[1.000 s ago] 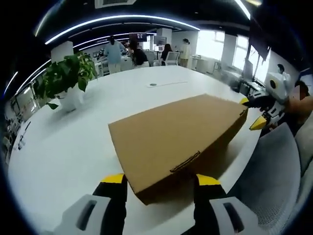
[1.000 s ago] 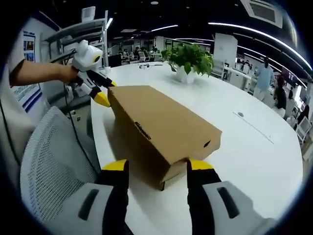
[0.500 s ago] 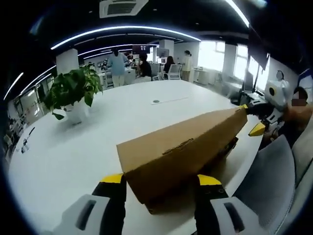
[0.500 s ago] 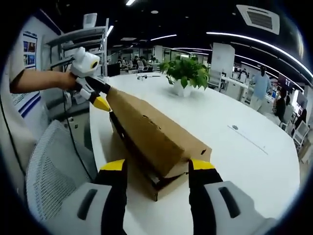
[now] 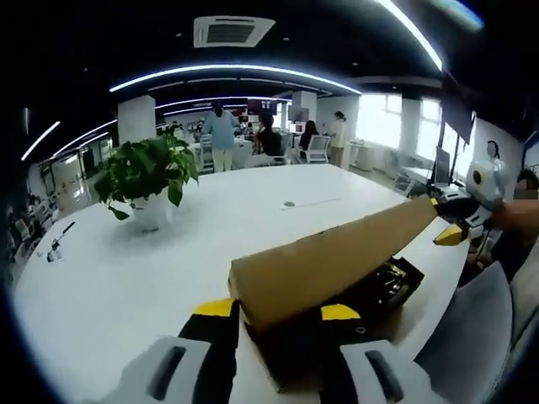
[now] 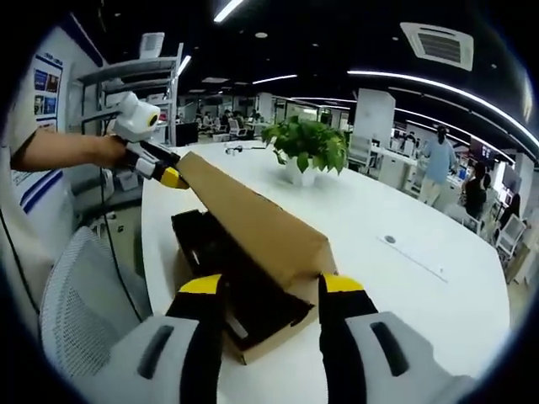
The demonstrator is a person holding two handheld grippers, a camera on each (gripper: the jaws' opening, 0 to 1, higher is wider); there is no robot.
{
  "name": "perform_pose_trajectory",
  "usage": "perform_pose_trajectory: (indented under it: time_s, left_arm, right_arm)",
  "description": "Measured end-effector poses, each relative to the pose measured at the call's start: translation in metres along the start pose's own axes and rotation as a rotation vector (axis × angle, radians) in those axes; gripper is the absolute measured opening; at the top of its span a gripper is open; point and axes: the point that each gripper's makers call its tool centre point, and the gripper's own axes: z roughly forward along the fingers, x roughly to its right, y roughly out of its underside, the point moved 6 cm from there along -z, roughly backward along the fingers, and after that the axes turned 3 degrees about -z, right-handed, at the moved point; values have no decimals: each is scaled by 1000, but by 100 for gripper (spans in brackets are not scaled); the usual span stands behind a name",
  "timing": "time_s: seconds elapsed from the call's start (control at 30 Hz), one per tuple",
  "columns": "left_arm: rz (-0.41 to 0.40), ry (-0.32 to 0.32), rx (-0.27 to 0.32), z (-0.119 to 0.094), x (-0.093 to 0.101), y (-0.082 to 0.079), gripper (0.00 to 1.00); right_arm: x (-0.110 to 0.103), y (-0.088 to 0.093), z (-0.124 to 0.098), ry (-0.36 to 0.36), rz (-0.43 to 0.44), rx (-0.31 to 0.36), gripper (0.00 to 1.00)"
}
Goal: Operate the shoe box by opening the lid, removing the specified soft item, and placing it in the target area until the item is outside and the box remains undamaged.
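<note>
The white desk point(image 5: 126, 278) carries everything, and the shoe box point(image 6: 253, 332) sits near its edge by the mesh chair point(image 6: 72, 303), close enough for both hands to reach its two ends. The cardboard lid point(image 5: 337, 252) is tilted up along one long side, hinged on the far one, so the dark inside lies open toward the chair.

Each end of the lid is held so that it rises evenly without twisting the cardboard. The left tongs point(image 5: 278, 313) sit with their yellow tips on either side of the near lid corner; I cannot tell if they press it. The right tongs point(image 6: 263, 286) bracket the other end likewise, grip also unclear.

Dark contents point(image 6: 215, 252) fill the box; the soft item is presumably among them, not yet out. A potted plant point(image 5: 150, 172) stands well apart.
</note>
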Motion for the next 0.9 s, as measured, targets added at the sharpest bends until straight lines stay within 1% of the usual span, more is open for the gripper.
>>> perform_pose_trajectory:
  time_s: [0.2, 0.4, 0.57, 0.67, 0.7, 0.8, 0.9]
  left_arm:
    - [15, -28, 29, 4, -7, -11, 25]
    - [-23, -63, 49, 9, -16, -23, 17]
    - [-22, -92, 51, 14, -19, -31, 12]
    - [-43, -147, 44, 14, -25, -33, 3]
    - [-53, -126, 51, 15, -23, -34, 3]
    - [-41, -143, 50, 17, -24, -36, 3]
    - [-26, -150, 47, 19, -26, -39, 2]
  right_arm:
    - [11, -9, 5, 17, -3, 17, 39]
    - [19, -15, 9, 29, -7, 25, 40]
    - [24, -19, 12, 36, -7, 30, 40]
    - [28, -19, 13, 39, -9, 33, 38]
    - [29, -20, 13, 43, -11, 34, 37]
    - [33, -22, 12, 42, 53, 65, 36]
    - [36, -21, 11, 66, 28, 77, 31]
